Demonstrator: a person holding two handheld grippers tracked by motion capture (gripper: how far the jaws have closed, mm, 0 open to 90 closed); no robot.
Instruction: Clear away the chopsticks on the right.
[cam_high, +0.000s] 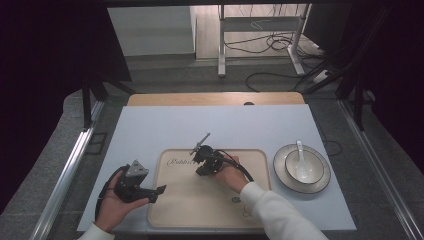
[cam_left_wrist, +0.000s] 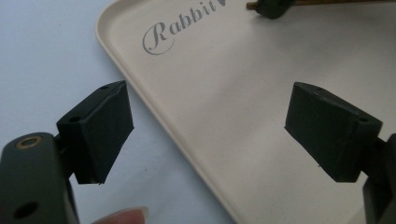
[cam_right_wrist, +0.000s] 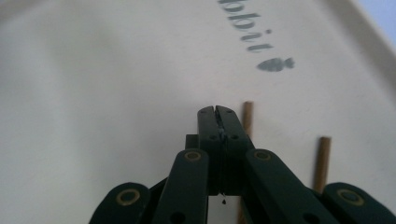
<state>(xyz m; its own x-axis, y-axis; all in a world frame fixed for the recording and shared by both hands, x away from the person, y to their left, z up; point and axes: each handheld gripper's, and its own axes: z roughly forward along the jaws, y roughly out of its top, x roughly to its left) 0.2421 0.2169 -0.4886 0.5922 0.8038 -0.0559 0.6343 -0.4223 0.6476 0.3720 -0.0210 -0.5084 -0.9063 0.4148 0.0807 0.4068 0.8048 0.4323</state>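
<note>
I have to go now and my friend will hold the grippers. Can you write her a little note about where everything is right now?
Left hand-held gripper: open, holding nothing, jaws straddling the left rim of the beige tray.
Right hand-held gripper: shut, low over the tray near its lettering. Two brown sticks lie close beside it; whether it pinches one I cannot tell.
Bowl with spoon sits on a plate, right of the tray.
Done: sticks are over the tray.
Left: probably move the bowl set onto the tray.
</note>
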